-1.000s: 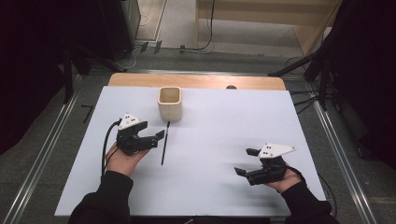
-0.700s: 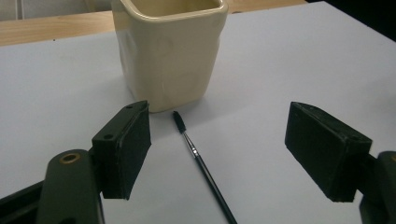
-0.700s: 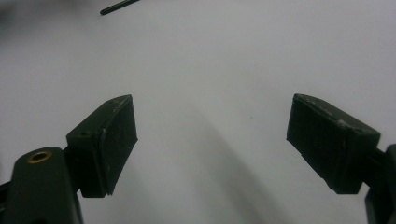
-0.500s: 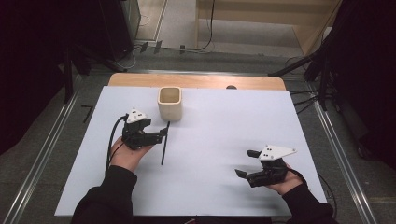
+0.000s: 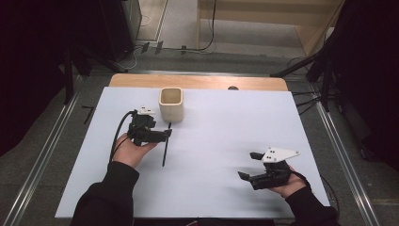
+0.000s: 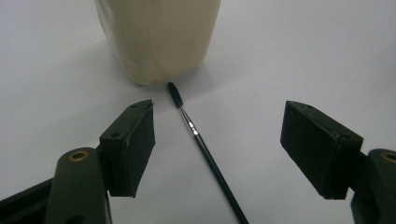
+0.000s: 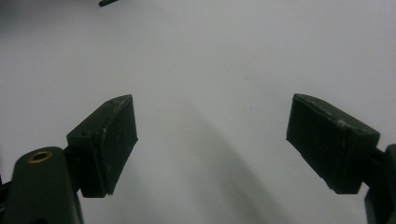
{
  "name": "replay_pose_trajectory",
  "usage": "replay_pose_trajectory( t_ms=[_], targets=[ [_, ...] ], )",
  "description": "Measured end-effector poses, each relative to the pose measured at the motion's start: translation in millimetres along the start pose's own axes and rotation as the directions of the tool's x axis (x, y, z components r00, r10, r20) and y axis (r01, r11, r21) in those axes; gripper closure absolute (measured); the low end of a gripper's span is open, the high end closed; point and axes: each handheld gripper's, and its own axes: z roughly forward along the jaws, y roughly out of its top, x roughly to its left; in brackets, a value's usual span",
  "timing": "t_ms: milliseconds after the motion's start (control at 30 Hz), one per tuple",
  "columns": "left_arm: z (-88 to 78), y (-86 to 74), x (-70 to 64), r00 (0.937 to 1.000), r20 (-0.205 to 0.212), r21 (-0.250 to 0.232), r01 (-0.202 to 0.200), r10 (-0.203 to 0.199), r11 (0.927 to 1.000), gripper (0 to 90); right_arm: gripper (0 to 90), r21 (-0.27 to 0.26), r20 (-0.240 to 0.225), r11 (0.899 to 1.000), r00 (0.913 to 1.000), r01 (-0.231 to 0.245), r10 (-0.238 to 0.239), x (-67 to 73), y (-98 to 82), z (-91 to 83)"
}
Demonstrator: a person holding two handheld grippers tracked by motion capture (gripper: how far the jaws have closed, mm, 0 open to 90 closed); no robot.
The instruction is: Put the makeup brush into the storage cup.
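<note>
The left gripper [image 5: 162,135] is hanging over the brush [image 5: 165,145], which is lying flat on the white table [image 5: 226,117] just near of the cup [image 5: 171,104]. Its jaws are standing wide apart with the thin handle running between them, and they have just been closing a little; neither pad [image 6: 133,147] is touching the brush yet. In the left gripper view the bristle tip [image 6: 174,94] is pointing at the base of the cup [image 6: 159,37], almost touching it.

To take the brush well, I judge the hand should be lowering until the pads are nearly grazing the table, then closing squarely across the handle a little behind the metal ferrule, not on the bristles. A handle this thin is likely to roll or slip out if the pads are coming in tilted, so slow closing is the safer way.

The cup is standing upright at the far middle of the table; from above its inside is looking empty.

Over at the near right, the right gripper [image 5: 247,165] is resting low with jaws spread and nothing between them.
</note>
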Motion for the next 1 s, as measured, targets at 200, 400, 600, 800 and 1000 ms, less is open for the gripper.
replay_pose_trajectory(
  t_ms=[200, 400, 600, 800, 1000],
  targets=[
    [5.0, 6.0, 3.4, 0.9988, 0.01, 0.065, 0.048, -0.048, 0.9968, 29.4, 17.1, 0.003, -0.001, 1.0, 1.0, 0.0, 0.0, -0.1, 0.0, 0.3],
    [9.7, 11.8, 6.1, 0.9971, 0.024, 0.146, 0.068, -0.072, 0.9869, 29.9, 17.2, 0.005, -0.003, 1.0, 1.0, 0.003, -0.003, 0.4, -0.1, 0.8],
    [11.3, 15.5, 8.5, 0.9959, 0.031, 0.211, 0.077, -0.085, 0.9745, 29.7, 17.2, 0.014, -0.002, 1.0, 1.0, 0.002, -0.002, 0.9, -0.1, 1.5],
    [18.1, 19.2, 9.3, 0.9933, 0.009, 0.29, 0.108, -0.116, 0.9509, 30.0, 17.3, 0.027, -0.005, 0.999, 0.9998, 0.018, -0.017, 1.6, -0.4, 3.5],
    [26.2, 23.6, 6.8, 0.9907, -0.006, 0.352, 0.129, -0.136, 0.9269, 32.0, 17.3, 0.038, -0.005, 0.999, 0.9998, 0.02, -0.019, 2.4, -0.5, 4.4]
  ],
)
